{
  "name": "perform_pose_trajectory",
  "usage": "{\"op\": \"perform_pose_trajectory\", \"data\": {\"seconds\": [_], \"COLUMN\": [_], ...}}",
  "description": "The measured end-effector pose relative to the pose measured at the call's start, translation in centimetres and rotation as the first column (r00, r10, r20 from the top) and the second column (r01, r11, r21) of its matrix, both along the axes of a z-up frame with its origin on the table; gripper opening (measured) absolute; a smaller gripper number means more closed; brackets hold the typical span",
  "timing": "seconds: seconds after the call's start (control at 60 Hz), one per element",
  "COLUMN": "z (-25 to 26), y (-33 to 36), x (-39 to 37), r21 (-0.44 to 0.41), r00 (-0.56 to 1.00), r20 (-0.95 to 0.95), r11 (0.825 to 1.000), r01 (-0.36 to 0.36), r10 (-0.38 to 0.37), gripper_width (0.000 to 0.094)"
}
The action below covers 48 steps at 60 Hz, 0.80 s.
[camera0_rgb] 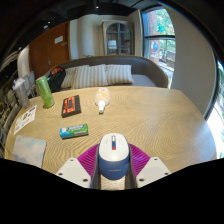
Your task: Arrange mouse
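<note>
Holding a white and grey mouse [113,157] between my two fingers, the gripper [113,163] is closed on it: the magenta pads [88,156] press against both its sides, and its nose points forward over the table [150,115]. I cannot tell whether its underside touches the wood or sits just above it.

Containers first: a green can [45,92] stands upright at the far left of the table, top end up, contents not visible. Print on it is too small to read. Near mid-table, beyond the mouse, stands a small clear glass-like thing [101,98], bright with glare; I cannot tell what is in it.

Labels and writing: a dark flat item with orange rows [69,105] lies between the can and the glass thing, its text unreadable. A green flat packet [74,130] lies nearer to me, left of the mouse, well apart from it, markings too small to read. A paper sheet with print [26,119] lies at the left edge of the table, also illegible. A grey flat pad [29,151] lies at the near left.

Beyond the table, a sofa with striped cushions [100,75] sits along the far side, with a window [159,35] at the right.
</note>
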State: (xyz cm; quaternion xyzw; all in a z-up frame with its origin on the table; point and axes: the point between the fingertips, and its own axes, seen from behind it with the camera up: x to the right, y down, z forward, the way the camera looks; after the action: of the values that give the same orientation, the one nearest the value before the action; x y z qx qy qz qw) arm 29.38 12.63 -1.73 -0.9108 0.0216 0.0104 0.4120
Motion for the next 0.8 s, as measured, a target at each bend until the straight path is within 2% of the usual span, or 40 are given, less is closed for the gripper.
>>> {"op": "perform_pose_trajectory", "data": {"seconds": [0.05,0.15,0.217,0.283,0.35,0.417,0.533,0.633,0.733,0.767,0.8], "z": [1.0,8.7,15.2,19.9,20.6,19.8,10.8,4.3,1.6,0.7,1.2], "y": [-0.5,-0.2,-0.2,-0.8,-1.2,-3.2,-6.2,-8.1,-9.1,-9.7,-9.3], "x": [0.3,-0.5,-4.5,-9.4,-16.2,-22.3,-30.5,-32.7,-33.1,-33.0,-33.1], "r21": [-0.036,0.080,0.181,0.237,0.266,0.251,0.155,0.061,0.024,0.004,0.045], "r00": [0.999,0.995,0.996,0.999,0.999,0.998,0.997,0.998,1.000,1.000,0.999], "r20": [-0.016,-0.021,-0.049,-0.026,-0.033,-0.035,-0.055,-0.052,-0.002,0.017,0.026], "r11": [0.999,0.992,0.980,0.971,0.964,0.967,0.986,0.998,1.000,1.000,0.999], "r01": [0.039,0.102,0.080,0.042,-0.002,-0.040,-0.054,-0.021,0.009,0.016,0.017], "r10": [-0.040,-0.101,-0.072,-0.036,0.011,0.051,0.063,0.024,-0.009,-0.016,-0.018], "gripper_width": [0.0405,0.0389,0.0388,0.0387,0.0384,0.0386,0.0385,0.0386,0.0387,0.0428,0.0455]}}
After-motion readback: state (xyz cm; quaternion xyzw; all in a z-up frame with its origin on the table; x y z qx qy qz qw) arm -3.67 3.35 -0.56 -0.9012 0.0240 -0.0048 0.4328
